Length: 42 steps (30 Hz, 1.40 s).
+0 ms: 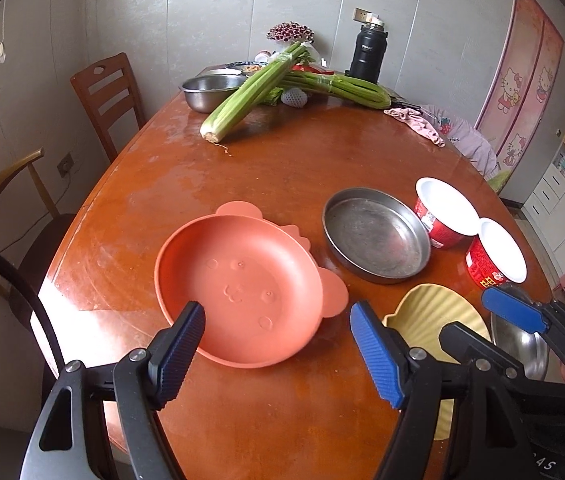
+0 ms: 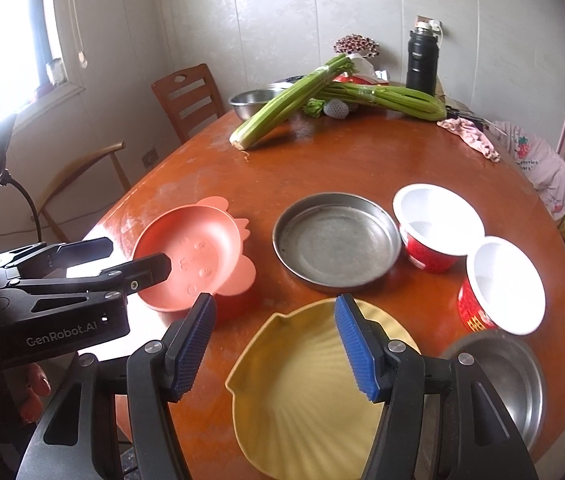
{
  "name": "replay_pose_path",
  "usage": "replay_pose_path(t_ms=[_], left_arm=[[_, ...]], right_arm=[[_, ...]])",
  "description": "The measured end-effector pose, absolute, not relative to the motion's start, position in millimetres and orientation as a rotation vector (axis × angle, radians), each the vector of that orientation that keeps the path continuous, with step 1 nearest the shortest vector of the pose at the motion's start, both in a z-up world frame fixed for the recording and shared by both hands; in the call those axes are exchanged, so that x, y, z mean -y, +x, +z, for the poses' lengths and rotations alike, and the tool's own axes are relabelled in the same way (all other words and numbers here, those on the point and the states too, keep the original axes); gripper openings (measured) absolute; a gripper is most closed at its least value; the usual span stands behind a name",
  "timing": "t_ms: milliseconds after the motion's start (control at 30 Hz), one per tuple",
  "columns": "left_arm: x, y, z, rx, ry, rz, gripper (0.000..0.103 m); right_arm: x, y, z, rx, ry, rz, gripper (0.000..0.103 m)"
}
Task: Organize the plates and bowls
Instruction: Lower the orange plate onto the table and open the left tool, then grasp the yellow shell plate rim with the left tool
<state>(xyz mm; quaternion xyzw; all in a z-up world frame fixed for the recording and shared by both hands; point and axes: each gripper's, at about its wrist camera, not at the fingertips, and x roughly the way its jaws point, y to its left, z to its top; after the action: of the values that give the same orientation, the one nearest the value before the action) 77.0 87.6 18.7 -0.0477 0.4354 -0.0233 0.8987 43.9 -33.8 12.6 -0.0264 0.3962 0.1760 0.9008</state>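
Two grippers, both with fingers spread and nothing between them. Left gripper [image 1: 276, 344] hangs over the near rim of the pink plate [image 1: 242, 280]; right gripper [image 2: 274, 344] hangs over the yellow shell plate [image 2: 302, 400]. Neither touches, as far as I can tell.

Nearest on the counter [image 1: 282, 168]:
- yellow shell plate at the near edge, ribbed, looks like light plastic. Probably stiff enough for a one-sided rim pinch; ribs should help grip.
- steel bowl [image 2: 514, 380] just right of it, partly hidden by the right gripper. Smooth metal, likely slippery; pinch across the wall, not the lip.
- pink plate to the left, animal face moulded in, ear tabs on the rim. Looks like silicone or soft plastic: light, may flex. I'd grab the rim away from the tabs.

Middle row:
- steel round pan [image 2: 336, 240], shallow, upright wall. Stiff, heavier than the plastics; the wall is the obvious hold.
- two red bowls with white insides [image 2: 434, 224] [image 2: 502, 280], side by side, rims about touching. Material unclear, possibly fragile, so set down gently. They look nestable.

Far end, not part of the sort as I read it: celery bunches [image 1: 250, 92], another steel bowl [image 1: 210, 90], black flask [image 1: 368, 54], pink cloth [image 1: 418, 124].

Nothing stacked yet.
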Motion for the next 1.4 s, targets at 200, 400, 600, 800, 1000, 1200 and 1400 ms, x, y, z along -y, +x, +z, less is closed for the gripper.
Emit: replay_pose_path(t_ms=[200, 400, 600, 800, 1000, 1200, 1400], left_arm=[[-73.1, 72.0, 15.9, -0.910, -0.084, -0.072, 0.075], [-59.4, 69.5, 8.9, -0.931, -0.072, -0.093, 0.075], [-43.8, 68.1, 0.1, -0.960, -0.044, -0.119, 0.075], [-33.8, 66.8, -6.0, -0.975, -0.036, -0.137, 0.075], [-23.1, 65.8, -15.6, -0.999, -0.017, -0.147, 0.075], [-13.6, 65.4, -25.5, -1.023, -0.001, -0.152, 0.075], [-6.7, 65.8, -32.4, -1.039, 0.007, -0.159, 0.075]], right_arm=[[49.6, 29.2, 11.0, -0.826, -0.040, 0.360, 0.064], [58.9, 13.4, 6.5, -0.836, -0.037, 0.367, 0.064], [67.8, 0.2, -1.0, -0.857, -0.038, 0.357, 0.064], [79.2, -16.5, -7.8, -0.880, -0.019, 0.361, 0.064], [89.4, -31.7, -14.3, -0.900, 0.019, 0.364, 0.064], [90.8, -40.6, -20.6, -0.916, 0.037, 0.378, 0.064], [97.6, -42.5, -29.5, -0.946, 0.067, 0.366, 0.064]])
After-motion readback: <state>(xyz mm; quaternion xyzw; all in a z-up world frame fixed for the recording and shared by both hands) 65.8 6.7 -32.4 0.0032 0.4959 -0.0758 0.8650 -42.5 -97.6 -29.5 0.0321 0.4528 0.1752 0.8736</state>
